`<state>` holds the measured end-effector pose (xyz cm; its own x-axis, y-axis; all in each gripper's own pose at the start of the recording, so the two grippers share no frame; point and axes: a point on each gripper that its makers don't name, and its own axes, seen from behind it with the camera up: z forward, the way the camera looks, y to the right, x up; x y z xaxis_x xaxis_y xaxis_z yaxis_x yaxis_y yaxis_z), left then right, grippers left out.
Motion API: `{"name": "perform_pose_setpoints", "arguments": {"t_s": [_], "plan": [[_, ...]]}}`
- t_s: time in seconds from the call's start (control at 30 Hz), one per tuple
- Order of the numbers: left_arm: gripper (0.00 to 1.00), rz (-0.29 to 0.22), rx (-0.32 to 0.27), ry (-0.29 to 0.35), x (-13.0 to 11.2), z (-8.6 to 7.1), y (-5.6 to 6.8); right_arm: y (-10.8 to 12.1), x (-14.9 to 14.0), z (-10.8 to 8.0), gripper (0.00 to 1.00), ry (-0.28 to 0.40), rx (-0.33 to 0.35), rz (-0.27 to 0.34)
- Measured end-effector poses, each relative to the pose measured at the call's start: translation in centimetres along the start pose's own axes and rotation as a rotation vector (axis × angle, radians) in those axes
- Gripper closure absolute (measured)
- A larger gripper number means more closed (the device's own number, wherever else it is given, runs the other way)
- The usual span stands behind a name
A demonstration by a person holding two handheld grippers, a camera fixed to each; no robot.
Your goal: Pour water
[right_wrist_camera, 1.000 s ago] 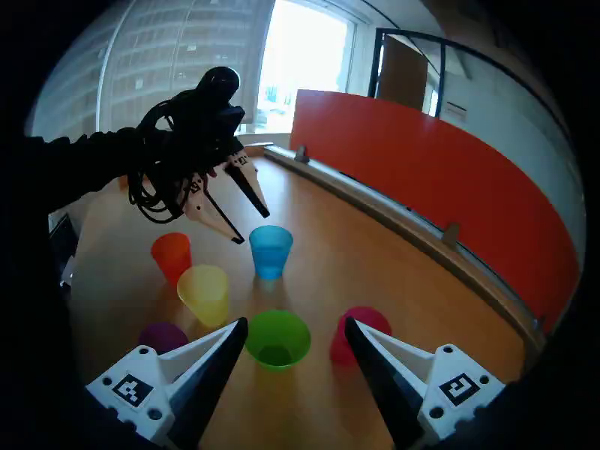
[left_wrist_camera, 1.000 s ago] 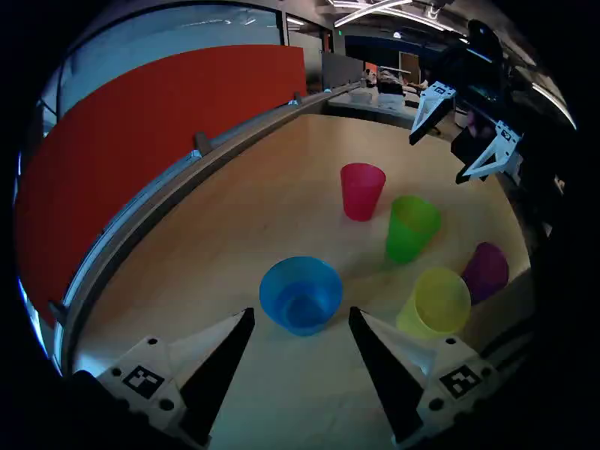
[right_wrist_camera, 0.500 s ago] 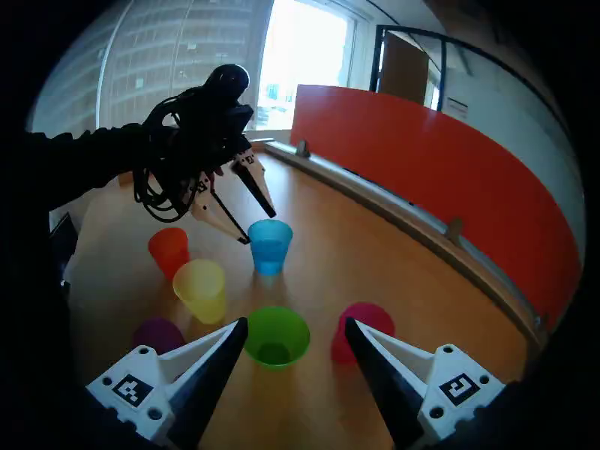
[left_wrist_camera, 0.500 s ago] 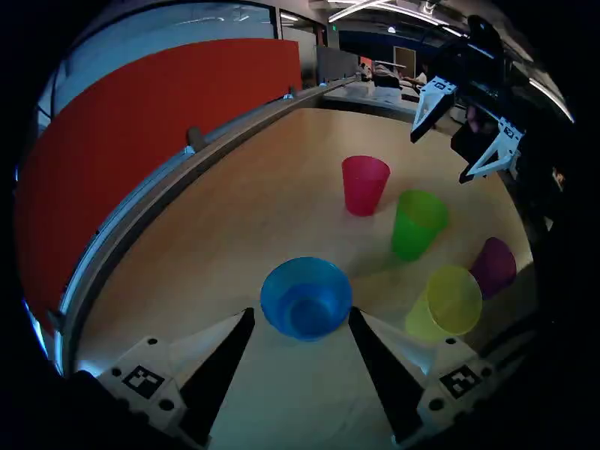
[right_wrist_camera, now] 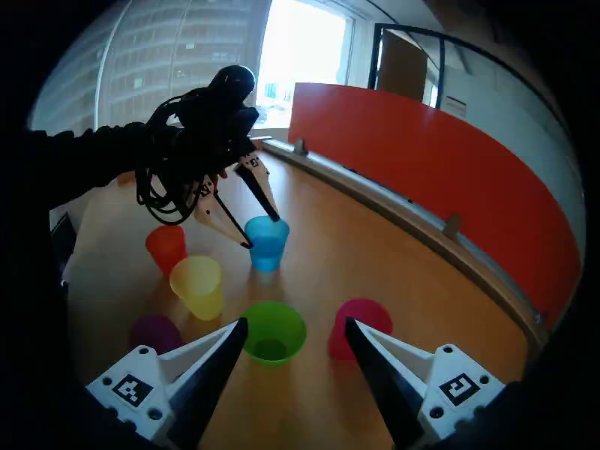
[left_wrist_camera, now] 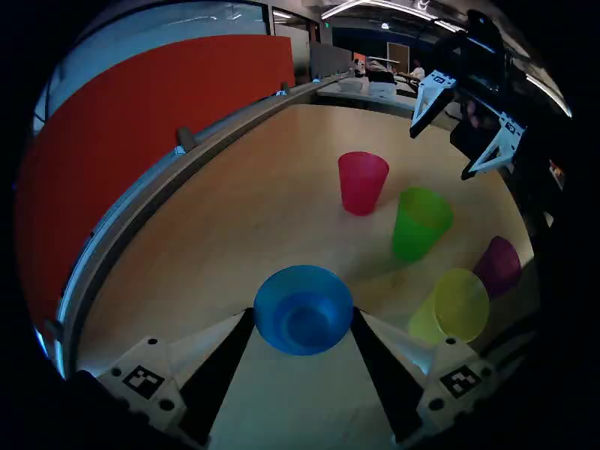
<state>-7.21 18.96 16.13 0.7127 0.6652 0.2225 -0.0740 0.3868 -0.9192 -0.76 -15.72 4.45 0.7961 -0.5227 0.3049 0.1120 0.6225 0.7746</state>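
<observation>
My left gripper [left_wrist_camera: 300, 310] straddles the blue cup [left_wrist_camera: 303, 319], wide open and not visibly pressing it, lined up to grasp it for pouring. My right gripper [right_wrist_camera: 295, 321] hangs open, empty, well beyond that cup.

Open-plan office: a long wooden desk [left_wrist_camera: 247, 195] edged by a red divider [left_wrist_camera: 135, 112], more desks [left_wrist_camera: 367, 84] beyond under strip lights [left_wrist_camera: 360, 7], and a tall window [right_wrist_camera: 300, 52] facing a high-rise [right_wrist_camera: 180, 60].

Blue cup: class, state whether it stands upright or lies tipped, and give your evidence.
Upright. The blue cup rests base-down on the wooden table, with its open rim facing up.
</observation>
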Motion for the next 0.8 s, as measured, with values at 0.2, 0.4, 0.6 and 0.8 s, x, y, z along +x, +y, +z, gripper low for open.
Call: {"name": "perform_pose_setpoints", "arguments": {"t_s": [0.2,0.4,0.6,0.8], "plan": [[0.07,0.003,-0.007,-0.006,0.1,0.58,0.14,0.09,-0.13,0.06,0.0,-0.002,-0.001,0.004],[0.07,0.005,-0.006,-0.006,0.09,0.84,0.16,0.13,-0.25,0.04,0.0,-0.002,-0.003,0.005],[0.09,-0.004,-0.008,-0.007,0.11,0.91,0.21,0.18,-0.27,-0.04,0.0,-0.001,-0.005,0.006],[0.1,-0.012,-0.013,-0.005,0.03,0.88,0.17,0.22,-0.4,0.0,0.0,-0.002,-0.006,0.007]]}}
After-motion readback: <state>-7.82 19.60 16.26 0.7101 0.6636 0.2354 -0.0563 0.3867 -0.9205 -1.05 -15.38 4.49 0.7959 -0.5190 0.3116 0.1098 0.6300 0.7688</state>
